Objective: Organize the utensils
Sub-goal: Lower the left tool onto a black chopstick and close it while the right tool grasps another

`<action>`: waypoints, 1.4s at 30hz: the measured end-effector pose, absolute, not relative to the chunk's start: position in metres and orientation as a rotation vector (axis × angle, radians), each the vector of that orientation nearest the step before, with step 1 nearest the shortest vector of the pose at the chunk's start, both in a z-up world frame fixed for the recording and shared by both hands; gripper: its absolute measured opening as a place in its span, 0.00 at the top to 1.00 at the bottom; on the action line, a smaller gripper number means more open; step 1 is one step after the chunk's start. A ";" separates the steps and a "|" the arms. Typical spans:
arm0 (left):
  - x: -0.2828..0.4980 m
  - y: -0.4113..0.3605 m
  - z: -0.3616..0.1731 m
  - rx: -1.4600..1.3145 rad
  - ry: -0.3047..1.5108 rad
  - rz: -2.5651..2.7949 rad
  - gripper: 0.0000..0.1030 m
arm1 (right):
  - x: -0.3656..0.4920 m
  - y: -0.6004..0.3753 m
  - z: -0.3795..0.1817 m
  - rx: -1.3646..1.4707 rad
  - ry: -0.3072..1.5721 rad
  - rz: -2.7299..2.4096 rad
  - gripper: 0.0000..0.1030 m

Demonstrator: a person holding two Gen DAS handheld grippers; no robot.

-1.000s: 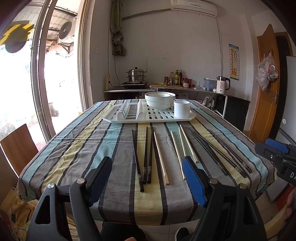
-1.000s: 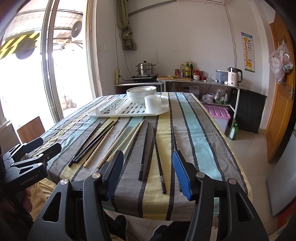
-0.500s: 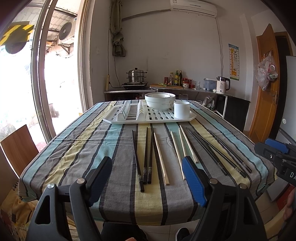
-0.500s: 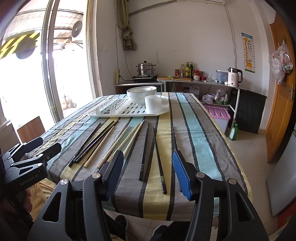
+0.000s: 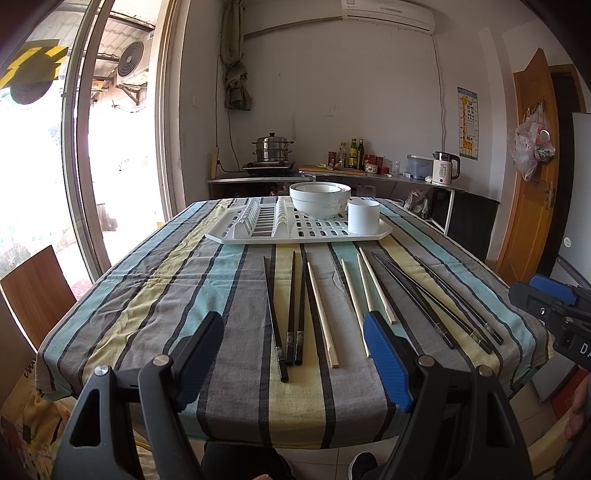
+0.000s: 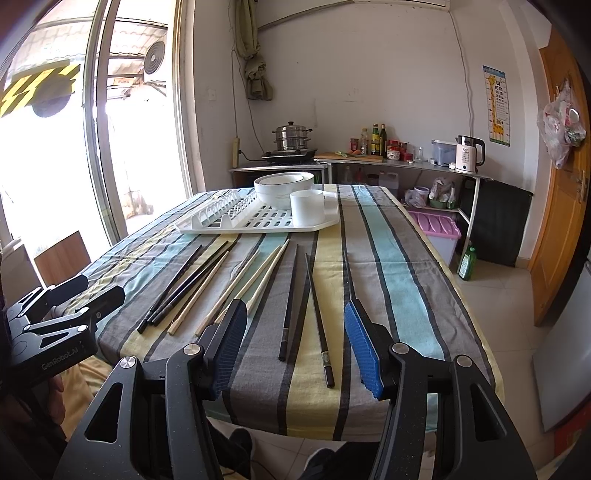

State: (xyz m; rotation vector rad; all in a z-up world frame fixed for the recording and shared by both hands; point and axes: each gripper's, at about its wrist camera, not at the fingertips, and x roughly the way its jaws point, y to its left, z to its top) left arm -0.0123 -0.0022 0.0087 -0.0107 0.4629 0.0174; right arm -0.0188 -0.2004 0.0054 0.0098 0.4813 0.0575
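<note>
No movement; chopsticks untouched

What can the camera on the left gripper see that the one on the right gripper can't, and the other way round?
Only the left wrist view shows the air conditioner high on the wall and the right gripper at its right edge. Only the right wrist view shows the pink storage box, the green bottle on the floor and the left gripper. Both show the striped tablecloth, the scattered chopsticks, the white dish rack with bowls and a white cup, and each gripper's own open fingers.
</note>
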 end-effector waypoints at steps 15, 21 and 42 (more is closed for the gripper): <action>0.018 0.011 -0.003 -0.037 0.532 0.008 0.22 | 0.009 -0.203 0.000 -0.005 0.517 0.049 0.46; 0.047 0.018 -0.006 -0.035 0.574 -0.006 0.25 | 0.036 -0.202 -0.004 -0.024 0.556 0.077 0.46; 0.171 0.062 -0.036 -0.090 0.843 0.002 0.51 | 0.181 -0.184 -0.034 -0.035 0.839 0.130 0.81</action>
